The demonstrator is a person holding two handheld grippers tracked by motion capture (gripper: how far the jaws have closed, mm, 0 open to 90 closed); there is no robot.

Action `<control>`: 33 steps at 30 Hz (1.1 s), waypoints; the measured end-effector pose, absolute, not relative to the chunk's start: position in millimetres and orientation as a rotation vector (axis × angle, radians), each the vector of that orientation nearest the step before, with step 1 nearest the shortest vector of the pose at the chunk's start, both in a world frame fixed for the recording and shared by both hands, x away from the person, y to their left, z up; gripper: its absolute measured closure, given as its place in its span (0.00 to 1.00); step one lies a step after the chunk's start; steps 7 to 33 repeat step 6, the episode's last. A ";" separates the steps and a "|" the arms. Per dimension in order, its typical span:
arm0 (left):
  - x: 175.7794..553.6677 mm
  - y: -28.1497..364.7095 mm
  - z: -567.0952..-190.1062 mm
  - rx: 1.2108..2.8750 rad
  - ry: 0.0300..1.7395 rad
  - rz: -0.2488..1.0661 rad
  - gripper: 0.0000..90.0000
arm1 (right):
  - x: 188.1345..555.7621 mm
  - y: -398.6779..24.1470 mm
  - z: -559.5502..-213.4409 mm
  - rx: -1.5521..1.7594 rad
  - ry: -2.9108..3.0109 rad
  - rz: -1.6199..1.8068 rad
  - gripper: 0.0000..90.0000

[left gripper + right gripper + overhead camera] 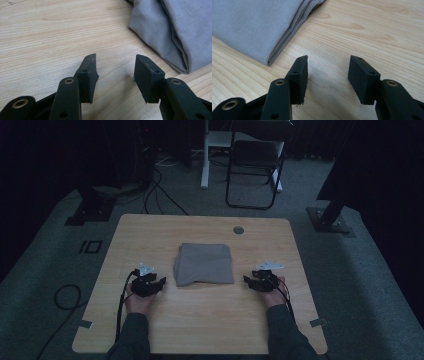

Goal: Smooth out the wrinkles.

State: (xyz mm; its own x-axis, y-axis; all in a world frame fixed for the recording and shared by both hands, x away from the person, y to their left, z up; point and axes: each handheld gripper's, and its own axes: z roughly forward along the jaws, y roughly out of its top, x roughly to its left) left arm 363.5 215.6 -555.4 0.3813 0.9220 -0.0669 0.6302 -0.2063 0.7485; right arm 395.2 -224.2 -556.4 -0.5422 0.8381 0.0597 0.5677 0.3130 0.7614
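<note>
— Tool check first: how does the left tool (161, 282) stand?

— Released. In the left gripper view its two black jaws stand apart with bare wood between them, nothing touching the pads (88, 76). It rests low over the surface (210, 320), toward the left edge, the person's left hand (137, 301) behind it.

— And the right tool (247, 280)?

— Also released. The right gripper view shows a clear gap between its jaws, only wood grain in it. It sits toward the right edge, held by the right hand (274, 296), jaws pointing inward at the cloth.

— Where is the cloth?

— The folded grey cloth (204, 264) lies flat at the middle of the surface, between the two tools and touched by neither. In the left gripper view its folded corner (183, 67) lies just ahead of the jaws and to the right; in the right gripper view its layered edge (274, 56) lies ahead and to the left.

— Anything else?

— A round grommet (238, 230) near the far edge, and a black folding chair (255, 160) on the carpet beyond it.
</note>
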 end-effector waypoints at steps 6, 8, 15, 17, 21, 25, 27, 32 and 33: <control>363.7 214.7 -555.6 1.938 1.334 0.536 0.57 | 396.3 -225.4 -556.3 1.271 2.235 1.087 0.55; 363.7 214.7 -555.6 1.938 1.334 0.536 0.57 | 396.3 -225.4 -556.3 1.271 2.235 1.087 0.55; 363.7 214.7 -555.6 1.938 1.334 0.536 0.57 | 396.3 -225.4 -556.3 1.271 2.235 1.087 0.55; 363.7 214.7 -555.6 1.938 1.334 0.536 0.57 | 396.3 -225.4 -556.3 1.271 2.235 1.087 0.55; 363.7 214.7 -555.6 1.938 1.334 0.536 0.57 | 396.3 -225.4 -556.3 1.271 2.235 1.087 0.55; 363.7 214.7 -555.6 1.938 1.334 0.536 0.57 | 396.3 -225.4 -556.3 1.271 2.235 1.087 0.55; 363.7 214.7 -555.6 1.938 1.334 0.536 0.57 | 396.3 -225.4 -556.3 1.271 2.235 1.087 0.55; 363.7 214.7 -555.6 1.938 1.334 0.536 0.57 | 396.3 -225.4 -556.3 1.271 2.235 1.087 0.55; 363.7 214.7 -555.6 1.938 1.334 0.536 0.57 | 396.3 -225.4 -556.3 1.271 2.235 1.087 0.55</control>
